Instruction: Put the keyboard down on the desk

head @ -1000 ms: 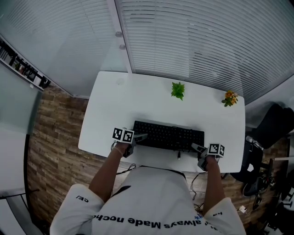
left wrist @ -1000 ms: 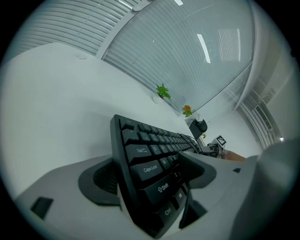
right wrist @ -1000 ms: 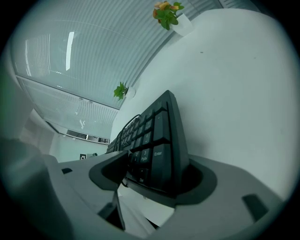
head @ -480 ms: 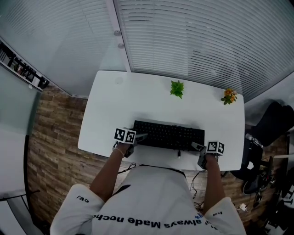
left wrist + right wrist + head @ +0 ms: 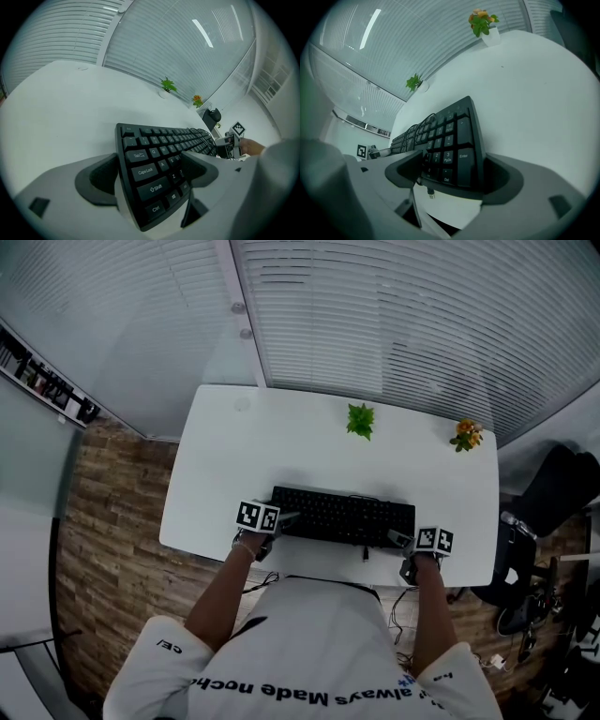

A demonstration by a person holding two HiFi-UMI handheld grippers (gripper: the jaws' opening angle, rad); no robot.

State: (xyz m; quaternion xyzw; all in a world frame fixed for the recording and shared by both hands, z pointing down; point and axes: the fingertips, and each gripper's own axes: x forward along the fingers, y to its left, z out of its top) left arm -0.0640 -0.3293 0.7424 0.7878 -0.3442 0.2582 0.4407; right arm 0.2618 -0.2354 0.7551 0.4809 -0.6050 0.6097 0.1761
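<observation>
A black keyboard (image 5: 345, 517) lies flat on the white desk (image 5: 281, 446), near its front edge. My left gripper (image 5: 286, 518) is at the keyboard's left end. In the left gripper view, the keyboard (image 5: 154, 159) sits between the jaws of the left gripper (image 5: 150, 160), which are opening; a pale gap shows beside one pad. My right gripper (image 5: 398, 540) is at the right end. Its jaws are opening too, and the number-pad end of the keyboard (image 5: 450, 136) is still between the jaws of the right gripper (image 5: 451, 164).
A small green plant (image 5: 360, 420) and an orange flower pot (image 5: 467, 436) stand at the desk's far side. The keyboard's USB plug (image 5: 430, 193) hangs over the desk's front edge. A black chair (image 5: 553, 493) stands to the right of the desk. Window blinds rise behind it.
The keyboard stays put on the desk. The right gripper has shifted slightly left and up along the keyboard's end; the left gripper has barely moved.
</observation>
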